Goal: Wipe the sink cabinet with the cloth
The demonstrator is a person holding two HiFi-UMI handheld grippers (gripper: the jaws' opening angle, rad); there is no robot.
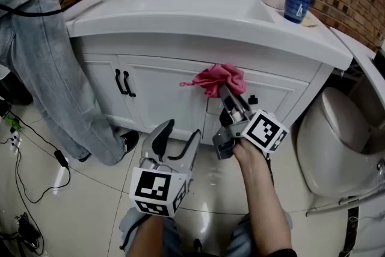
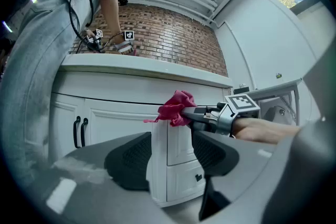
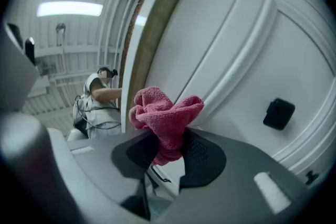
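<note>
pink cloth (image 1: 219, 79) in right claw (image 1: 224, 92), against cabinet (image 1: 162, 96)

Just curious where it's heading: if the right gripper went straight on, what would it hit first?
The white cabinet front, met by the pink cloth clamped in the right gripper. It looks very close, perhaps already touching.

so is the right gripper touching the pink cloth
Touching. The right gripper view shows the right gripper clamped on the pink cloth, fabric pinched between both jaws.
</note>
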